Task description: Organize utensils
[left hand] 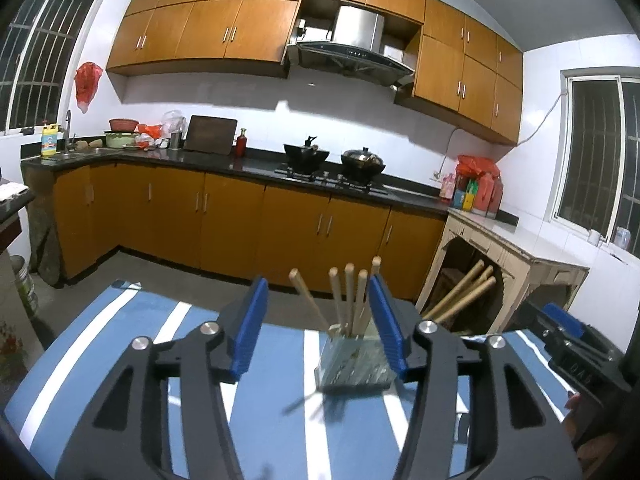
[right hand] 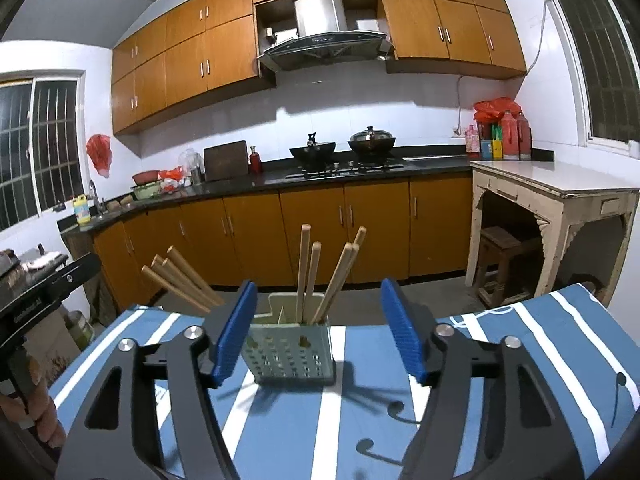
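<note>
Five wooden chopsticks [right hand: 310, 276] stood upright in a pale perforated holder [right hand: 290, 354] on the blue-and-white striped cloth [right hand: 288, 432] that covered our bench, their tops fanned apart and leaning on the holder's rim. A second bundle of wooden sticks [right hand: 180, 280] showed to the left in the right wrist view; we could not tell what carried it.

Our left claw [left hand: 320, 324] had its blue pads apart with nothing pressed between them, the holder standing just ahead and partly behind the right-hand pad. Our right claw [right hand: 318, 332] was likewise apart and empty, its pads flanking the holder without touching it.

We judged the chopsticks light, stiff and smooth, so likely to slip or swivel if pinched at one end; a hold across the upper shaft, clear of the holder's rim, seemed safest, taking one or a tight pair at a time. The holder looked like thin plastic, light and easy to tip, since the sticks leaned out above it. We judged it best taken by its flat side walls, low down.
</note>
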The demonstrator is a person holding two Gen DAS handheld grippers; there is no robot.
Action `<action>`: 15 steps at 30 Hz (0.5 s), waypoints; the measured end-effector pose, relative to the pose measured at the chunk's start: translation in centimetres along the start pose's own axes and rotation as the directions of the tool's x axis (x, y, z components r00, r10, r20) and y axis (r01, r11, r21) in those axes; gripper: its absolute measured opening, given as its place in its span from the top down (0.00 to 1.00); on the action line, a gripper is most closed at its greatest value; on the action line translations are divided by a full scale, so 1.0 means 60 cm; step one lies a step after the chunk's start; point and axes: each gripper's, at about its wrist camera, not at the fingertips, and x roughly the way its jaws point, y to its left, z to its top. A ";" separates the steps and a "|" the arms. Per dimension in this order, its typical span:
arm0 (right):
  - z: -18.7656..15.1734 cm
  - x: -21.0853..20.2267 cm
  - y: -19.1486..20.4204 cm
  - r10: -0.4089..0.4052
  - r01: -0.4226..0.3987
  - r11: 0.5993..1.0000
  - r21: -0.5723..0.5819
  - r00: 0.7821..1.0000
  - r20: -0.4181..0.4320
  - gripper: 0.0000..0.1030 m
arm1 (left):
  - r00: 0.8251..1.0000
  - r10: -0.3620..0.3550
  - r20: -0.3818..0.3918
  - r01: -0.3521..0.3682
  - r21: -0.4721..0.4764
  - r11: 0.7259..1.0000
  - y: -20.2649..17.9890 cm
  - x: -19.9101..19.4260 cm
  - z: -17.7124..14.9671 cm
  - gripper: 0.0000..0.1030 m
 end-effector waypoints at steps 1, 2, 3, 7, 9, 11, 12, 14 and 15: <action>-0.002 -0.003 0.002 -0.003 0.003 1.000 -0.002 1.000 0.000 0.31 | 1.000 0.003 -0.005 -0.003 -0.002 1.000 0.001 -0.005 -0.004 0.45; -0.006 -0.009 0.003 -0.006 0.006 1.000 -0.005 1.000 0.000 0.29 | 1.000 0.006 -0.010 -0.006 -0.001 1.000 0.005 -0.012 -0.010 0.42; -0.010 -0.015 0.003 -0.008 0.008 1.000 -0.005 1.000 0.002 0.22 | 1.000 0.008 -0.013 -0.008 0.000 1.000 0.006 -0.016 -0.013 0.40; -0.027 -0.041 0.001 -0.016 0.016 1.000 0.000 1.000 0.017 0.04 | 0.999 0.029 -0.015 -0.029 0.028 0.999 0.013 -0.047 -0.036 0.24; -0.039 -0.055 0.001 -0.035 0.035 0.999 -0.012 0.999 0.024 0.02 | 0.999 0.043 -0.011 -0.042 0.046 0.998 0.017 -0.066 -0.052 0.16; -0.052 -0.067 0.005 -0.045 0.046 0.999 -0.028 0.999 0.026 0.02 | 0.998 0.055 -0.011 -0.054 0.062 0.997 0.019 -0.078 -0.065 0.11; -0.057 -0.071 0.007 -0.047 0.048 0.998 -0.034 0.999 0.024 0.02 | 0.998 0.061 -0.012 -0.060 0.068 0.996 0.022 -0.082 -0.070 0.09; -0.071 -0.083 0.012 -0.045 0.046 0.998 -0.046 0.999 0.024 0.02 | 0.997 0.080 -0.014 -0.078 0.083 0.993 0.024 -0.096 -0.085 0.04; -0.076 -0.088 0.013 -0.047 0.048 0.998 -0.049 0.999 0.024 0.02 | 0.996 0.087 -0.013 -0.086 0.087 0.993 0.026 -0.103 -0.092 0.04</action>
